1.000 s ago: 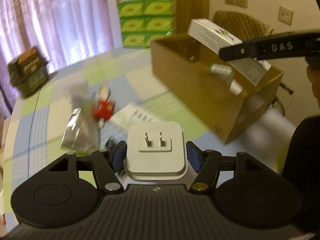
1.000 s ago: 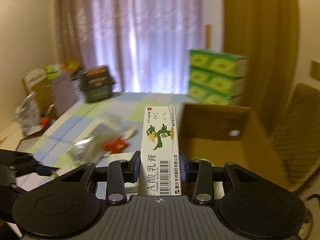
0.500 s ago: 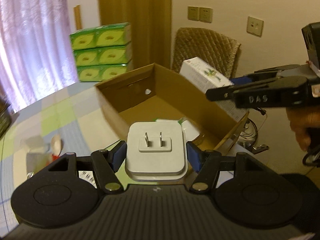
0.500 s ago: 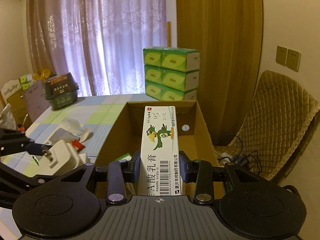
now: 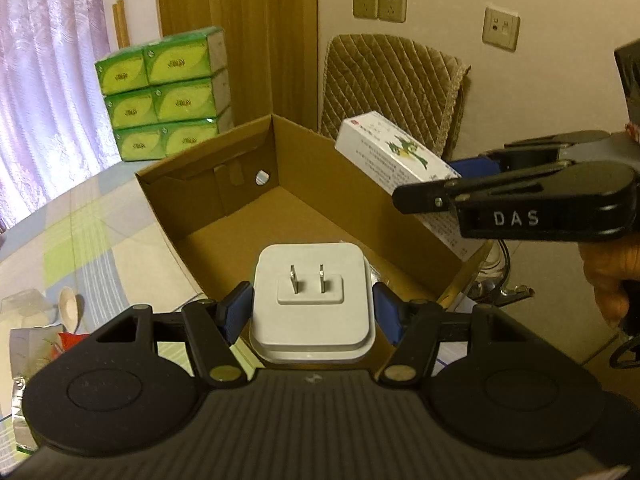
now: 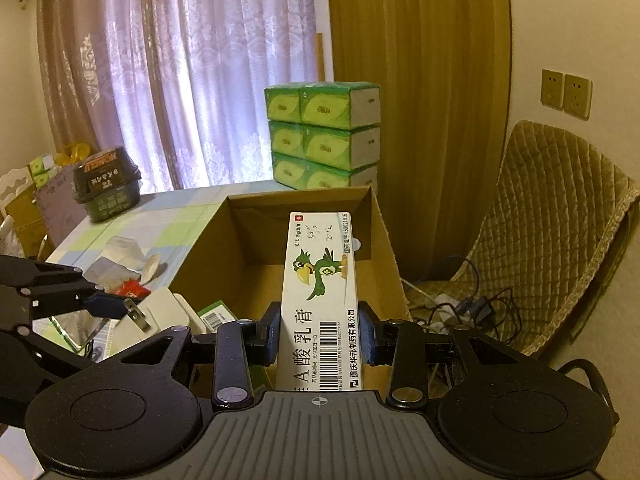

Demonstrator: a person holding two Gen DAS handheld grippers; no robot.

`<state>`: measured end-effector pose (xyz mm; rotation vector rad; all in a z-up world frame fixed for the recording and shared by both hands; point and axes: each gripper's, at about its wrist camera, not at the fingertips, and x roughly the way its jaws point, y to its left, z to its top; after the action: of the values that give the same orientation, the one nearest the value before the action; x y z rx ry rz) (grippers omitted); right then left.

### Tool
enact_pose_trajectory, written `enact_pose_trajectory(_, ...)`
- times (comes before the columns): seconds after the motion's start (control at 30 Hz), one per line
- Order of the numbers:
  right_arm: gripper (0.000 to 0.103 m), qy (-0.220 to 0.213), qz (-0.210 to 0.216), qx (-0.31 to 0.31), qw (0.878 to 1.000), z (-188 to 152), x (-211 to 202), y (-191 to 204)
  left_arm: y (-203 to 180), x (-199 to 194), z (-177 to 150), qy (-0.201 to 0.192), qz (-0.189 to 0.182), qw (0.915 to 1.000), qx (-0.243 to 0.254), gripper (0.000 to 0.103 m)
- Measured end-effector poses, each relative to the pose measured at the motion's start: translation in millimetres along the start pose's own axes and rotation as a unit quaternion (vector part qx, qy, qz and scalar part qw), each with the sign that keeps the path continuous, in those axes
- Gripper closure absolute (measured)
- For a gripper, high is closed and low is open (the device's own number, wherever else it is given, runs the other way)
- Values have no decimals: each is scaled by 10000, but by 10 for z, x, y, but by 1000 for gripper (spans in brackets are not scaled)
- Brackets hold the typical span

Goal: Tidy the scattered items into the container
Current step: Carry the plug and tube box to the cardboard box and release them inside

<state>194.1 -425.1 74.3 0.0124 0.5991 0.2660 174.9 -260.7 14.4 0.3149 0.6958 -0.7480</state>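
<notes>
Both tongs are clamped on loads above the open cardboard box (image 5: 224, 200) at the tabletop's edge. Left gripper (image 5: 310, 312) pinches a smooth, rounded-square white charger (image 5: 312, 304), its two metal prongs facing forward. Right gripper (image 6: 318, 338) grips a long, glossy ointment carton (image 6: 320, 292) printed with a green bird. Crinkled foil packets (image 6: 116, 264) lie on the checked tablecloth (image 5: 80, 236), partly hidden. Box contents are mostly cut off.

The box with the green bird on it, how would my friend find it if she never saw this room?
Find the big open cardboard box on the checked table. Just above its opening, the right gripper holds a long white carton. Unlike the square white plug in the left gripper, it shows a green cartoon parrot and a barcode.
</notes>
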Motion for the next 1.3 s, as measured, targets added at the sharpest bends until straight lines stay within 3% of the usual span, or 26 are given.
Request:
enact_pose_trajectory(0.37, 62, 63, 7, 131, 9999, -56, 99, -68, 31, 336, 15, 352, -6, 9993, 116, 43)
enact_pose_trajectory(0.67, 62, 118, 10, 132, 9998, -89, 157, -90, 82, 497, 46, 389, 77, 9992, 63, 43)
enact_pose_trajectory(1.3, 62, 273, 118, 127, 9995, -150, 250, -38, 115, 181, 5, 110, 118, 9998, 108, 41)
